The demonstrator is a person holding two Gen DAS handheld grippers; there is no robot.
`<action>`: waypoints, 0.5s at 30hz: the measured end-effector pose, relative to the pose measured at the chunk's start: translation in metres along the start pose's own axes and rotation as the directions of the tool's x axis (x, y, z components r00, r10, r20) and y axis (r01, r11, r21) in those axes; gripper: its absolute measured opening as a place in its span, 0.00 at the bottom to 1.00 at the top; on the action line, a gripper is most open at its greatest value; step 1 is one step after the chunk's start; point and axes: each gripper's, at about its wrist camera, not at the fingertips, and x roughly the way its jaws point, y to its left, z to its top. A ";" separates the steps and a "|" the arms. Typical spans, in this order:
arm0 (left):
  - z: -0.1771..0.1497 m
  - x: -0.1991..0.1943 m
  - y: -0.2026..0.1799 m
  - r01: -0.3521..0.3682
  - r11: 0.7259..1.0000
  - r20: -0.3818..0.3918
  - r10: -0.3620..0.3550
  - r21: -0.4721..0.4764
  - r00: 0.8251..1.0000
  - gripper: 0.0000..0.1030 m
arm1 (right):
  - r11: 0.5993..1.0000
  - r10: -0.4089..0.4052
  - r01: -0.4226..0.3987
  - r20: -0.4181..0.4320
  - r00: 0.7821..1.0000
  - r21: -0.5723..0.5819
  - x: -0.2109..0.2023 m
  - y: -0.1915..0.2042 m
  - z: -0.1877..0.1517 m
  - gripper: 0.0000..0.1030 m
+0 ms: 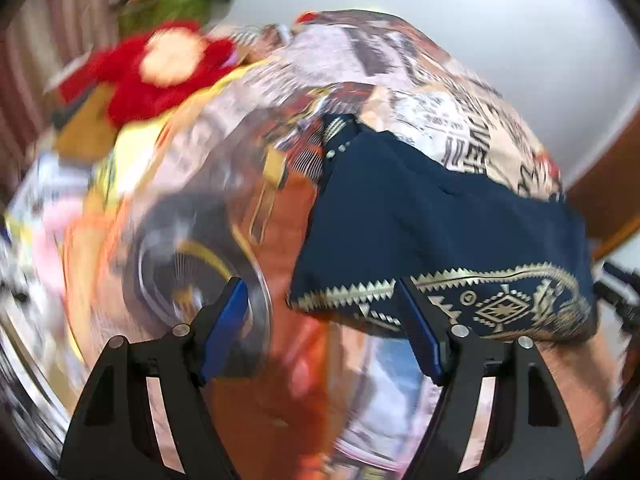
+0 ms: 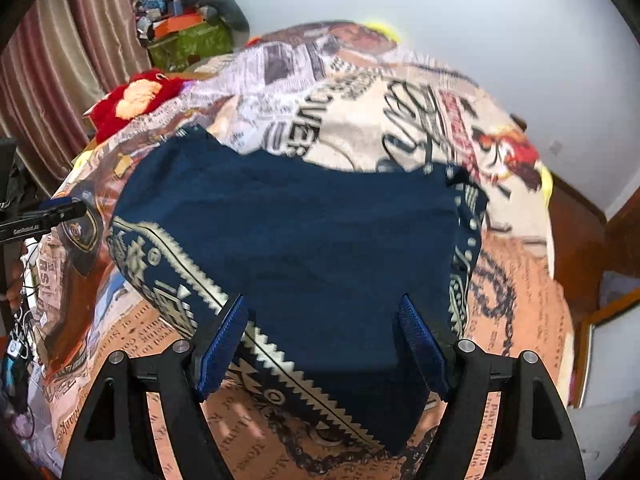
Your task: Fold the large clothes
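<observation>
Navy cloth [image 2: 304,232] with a gold zigzag border is spread flat on the printed bedspread [image 2: 400,120], filling the middle of the right wrist view. The right gripper [image 2: 322,344] is held wide open just above its near edge, nothing pinched. The left gripper [image 1: 320,328] is likewise spread and empty, the cloth [image 1: 420,208] seen toward two o'clock, its border beside the right finger. A red plush toy [image 1: 160,68] is seen at eleven o'clock.
</observation>
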 end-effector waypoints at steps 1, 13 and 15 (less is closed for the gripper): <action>-0.006 0.001 0.000 0.027 0.999 -0.011 -0.027 -0.038 1.000 0.73 | 1.000 -0.006 0.006 0.010 1.000 -0.013 -0.002 0.005 0.002 0.74; -0.041 0.044 -0.001 0.289 0.860 -0.108 -0.364 -0.419 0.925 0.73 | 0.987 -0.040 0.042 0.014 0.999 -0.152 0.024 0.051 0.021 0.75; -0.041 0.054 0.001 0.322 0.814 -0.091 -0.413 -0.483 0.906 0.73 | 0.982 -0.050 0.048 -0.004 0.999 -0.180 0.036 0.054 0.019 0.75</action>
